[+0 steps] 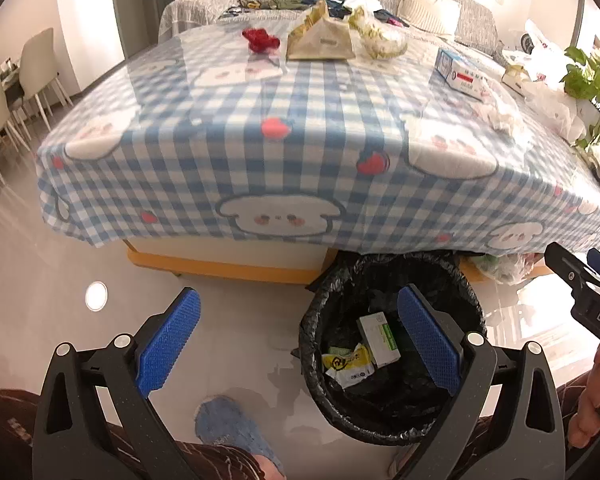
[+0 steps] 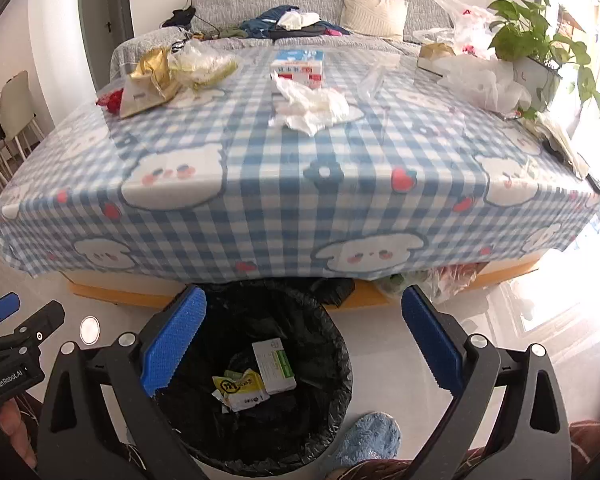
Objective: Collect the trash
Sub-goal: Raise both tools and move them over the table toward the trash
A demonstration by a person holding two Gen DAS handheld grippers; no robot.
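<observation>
A black-bagged trash bin (image 1: pixel 392 344) (image 2: pixel 260 376) stands on the floor before the table. It holds a white-green box (image 2: pixel 274 366) and a yellow wrapper (image 2: pixel 242 390). My left gripper (image 1: pixel 300 344) is open and empty, above the floor at the bin's left side. My right gripper (image 2: pixel 304 344) is open and empty, above the bin. On the checked tablecloth (image 2: pixel 300 184) lie crumpled white tissue (image 2: pixel 312 106), a blue-white box (image 2: pixel 298 66), a beige-gold bag (image 2: pixel 148 84), clear wrappers (image 2: pixel 204 64) and a red item (image 1: pixel 260 40).
A potted plant (image 2: pixel 536 52) and white plastic bags (image 2: pixel 480 80) sit at the table's right far corner. A grey sofa (image 2: pixel 300 4) with clothes is behind. Chairs (image 1: pixel 40 68) stand at left. My slippered foot (image 2: pixel 368 440) is beside the bin.
</observation>
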